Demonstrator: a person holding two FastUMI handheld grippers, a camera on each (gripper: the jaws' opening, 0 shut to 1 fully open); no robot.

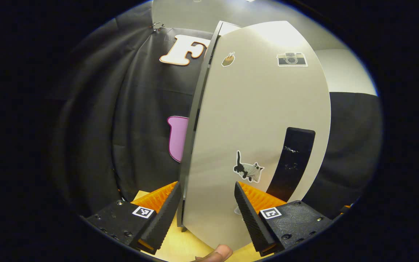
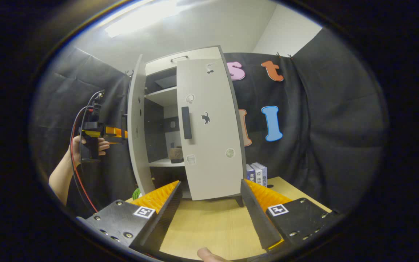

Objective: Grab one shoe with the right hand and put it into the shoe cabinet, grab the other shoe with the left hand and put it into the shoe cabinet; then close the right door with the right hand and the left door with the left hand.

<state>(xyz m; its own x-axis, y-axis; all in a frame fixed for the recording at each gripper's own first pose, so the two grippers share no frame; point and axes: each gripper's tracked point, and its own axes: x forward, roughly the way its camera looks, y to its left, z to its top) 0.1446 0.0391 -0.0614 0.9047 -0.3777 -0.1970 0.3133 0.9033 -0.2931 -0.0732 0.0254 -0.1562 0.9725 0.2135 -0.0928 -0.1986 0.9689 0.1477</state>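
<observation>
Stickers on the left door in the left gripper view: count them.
3 on the left door: a brown sticker upper left, a camera sticker upper right, and a cat sticker low down beside the dark handle. The gripper may hide more.

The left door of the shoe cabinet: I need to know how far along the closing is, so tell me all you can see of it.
The left door is a tall, flat panel, pale grey and smooth like laminated board, with a dark vertical handle and camera, cat and small brown stickers on its face. It stands upright but wide open, swung out from the cabinet. In the left gripper view the left gripper straddles its free edge with fingers apart; whether they touch it is unclear.
</observation>
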